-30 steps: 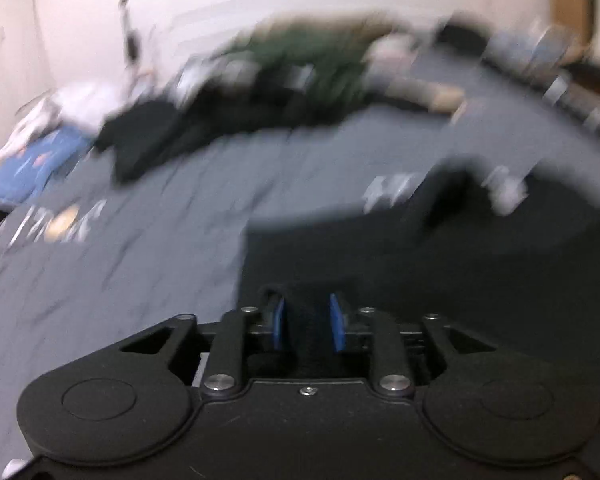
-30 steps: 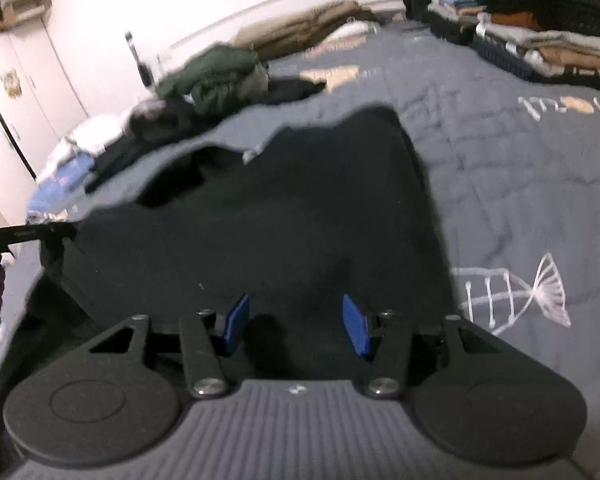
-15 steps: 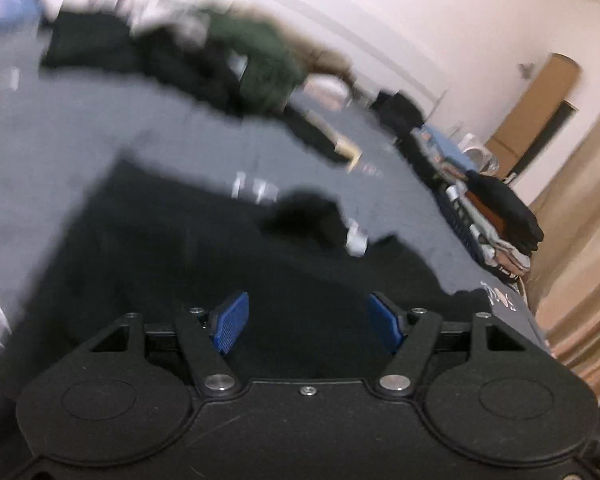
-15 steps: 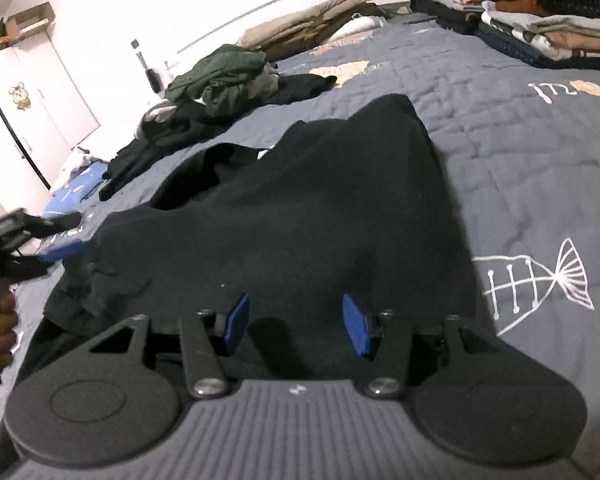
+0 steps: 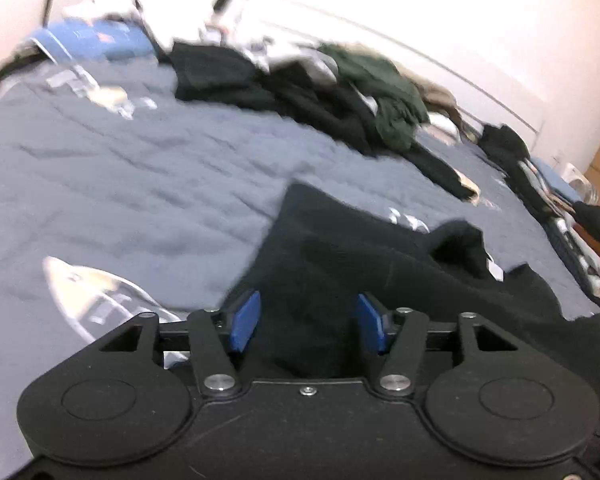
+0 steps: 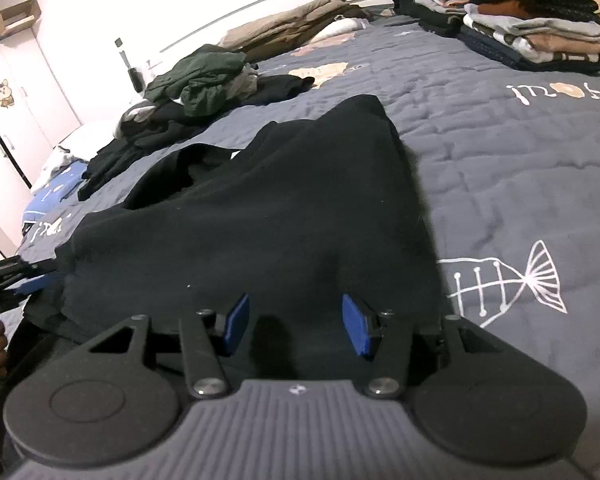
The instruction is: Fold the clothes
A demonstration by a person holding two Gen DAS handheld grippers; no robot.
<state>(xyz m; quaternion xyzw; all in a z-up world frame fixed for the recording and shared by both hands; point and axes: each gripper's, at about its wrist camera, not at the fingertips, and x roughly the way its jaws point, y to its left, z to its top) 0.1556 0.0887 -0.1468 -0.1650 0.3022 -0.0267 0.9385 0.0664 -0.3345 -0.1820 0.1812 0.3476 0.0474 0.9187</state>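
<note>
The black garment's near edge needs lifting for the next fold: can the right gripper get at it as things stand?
Probably yes. The right gripper hovers with fingers apart directly over the black garment, and nothing lies between them and the cloth.

SITE: home bedroom | EVIDENCE: quilted grey bedspread (image 6: pixel 500 140) fills frame; folded clothes stack (image 6: pixel 532 28) upper right; white wardrobe (image 6: pixel 16 92) upper left
</note>
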